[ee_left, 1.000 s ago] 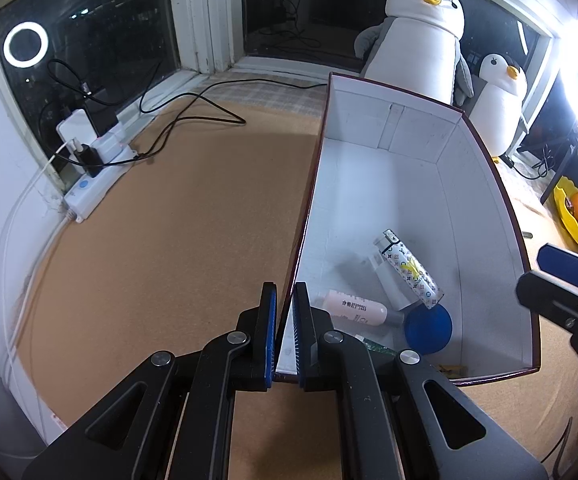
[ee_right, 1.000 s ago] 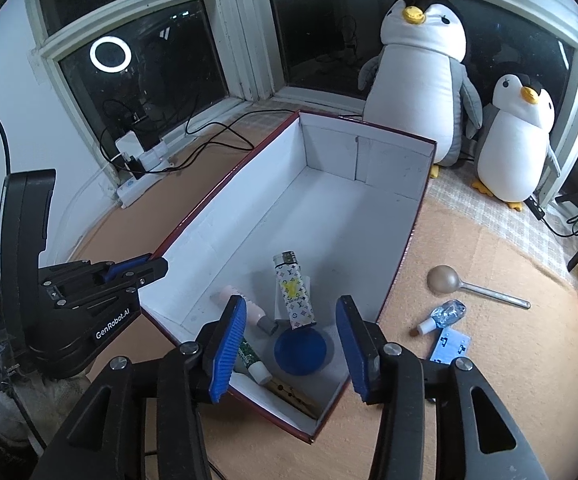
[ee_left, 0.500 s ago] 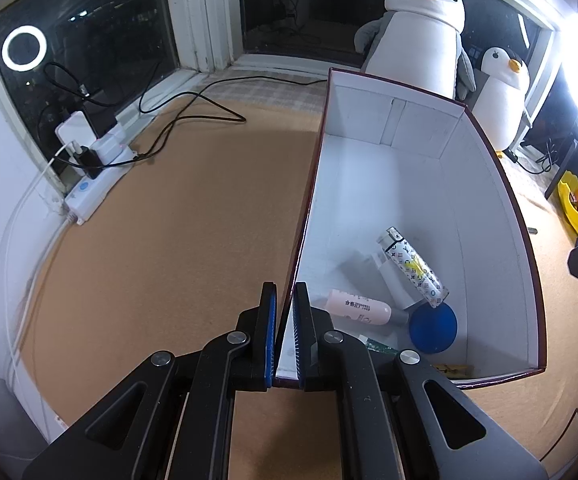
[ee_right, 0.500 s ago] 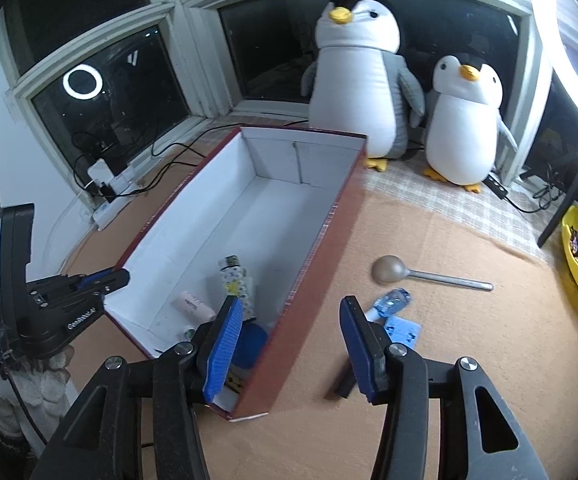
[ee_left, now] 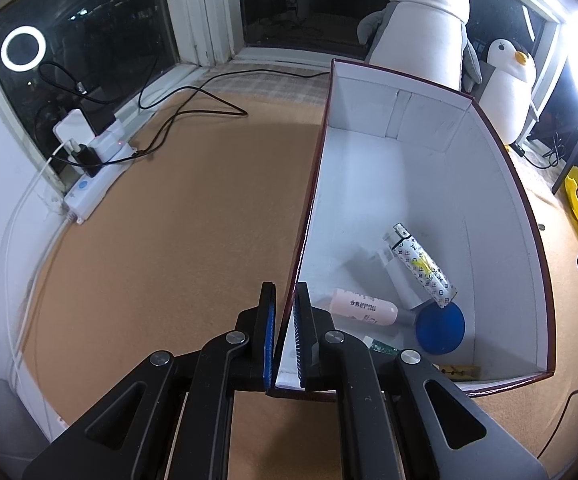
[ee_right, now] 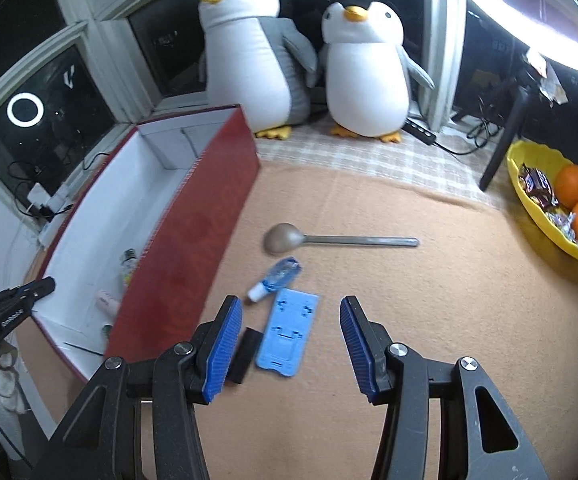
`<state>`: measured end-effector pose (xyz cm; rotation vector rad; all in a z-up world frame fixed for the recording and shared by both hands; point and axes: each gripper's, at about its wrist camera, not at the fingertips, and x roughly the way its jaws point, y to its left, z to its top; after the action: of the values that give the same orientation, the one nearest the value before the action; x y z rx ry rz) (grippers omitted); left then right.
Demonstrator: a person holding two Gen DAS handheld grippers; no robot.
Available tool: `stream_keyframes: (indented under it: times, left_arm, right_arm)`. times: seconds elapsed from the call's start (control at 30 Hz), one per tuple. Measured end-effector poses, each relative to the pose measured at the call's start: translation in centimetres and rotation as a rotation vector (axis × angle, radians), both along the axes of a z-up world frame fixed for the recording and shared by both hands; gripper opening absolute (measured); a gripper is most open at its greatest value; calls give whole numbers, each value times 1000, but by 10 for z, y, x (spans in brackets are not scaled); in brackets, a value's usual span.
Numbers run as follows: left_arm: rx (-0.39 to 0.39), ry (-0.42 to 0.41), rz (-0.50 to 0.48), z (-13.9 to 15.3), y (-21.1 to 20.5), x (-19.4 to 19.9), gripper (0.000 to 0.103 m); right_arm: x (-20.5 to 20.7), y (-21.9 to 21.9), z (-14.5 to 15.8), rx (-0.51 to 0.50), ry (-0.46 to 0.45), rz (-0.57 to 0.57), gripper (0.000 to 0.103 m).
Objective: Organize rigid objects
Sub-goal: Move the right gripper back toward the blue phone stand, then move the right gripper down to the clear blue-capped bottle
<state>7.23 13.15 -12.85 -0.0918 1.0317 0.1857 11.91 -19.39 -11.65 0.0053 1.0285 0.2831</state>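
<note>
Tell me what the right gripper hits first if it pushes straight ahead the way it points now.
Most likely the light blue flat plastic piece: it lies on the mat between the open fingers of the right gripper, just ahead. Beyond it come the small clear bottle and the spoon. Height above the mat is unclear.

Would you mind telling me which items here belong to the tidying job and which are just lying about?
Job: box, held by the left hand-held gripper; spoon, small bottle, blue stand, black block.

Lying about: penguins, fruit bowl, power strip.
</note>
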Motion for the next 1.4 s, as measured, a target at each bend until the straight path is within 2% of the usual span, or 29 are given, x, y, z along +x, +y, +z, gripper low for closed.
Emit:
stream_keyframes:
  times: [0.23,0.67,0.97,1.1,1.23,1.4]
  left_arm:
    - [2,5,7,-2,0,1,8]
    - [8,8,12,-2,0,0,8]
    - [5,9,14,-2,0,0,8]
    - [4,9,14,-2,0,0,8]
    - [4,9,14,-2,0,0,8]
    - [3,9,15,-2,0,0,8]
  right_arm:
    - [15,-8,-21,7,56,-8,47]
    - [48,15,-54,117,168,8,47]
    - [73,19,-76,160,250,-33,47]
    - [79,20,-84,165,281,-46,40]
    - [82,21,-89,165,296,-53,38]
    - [79,24,-92,149,307,-46,24]
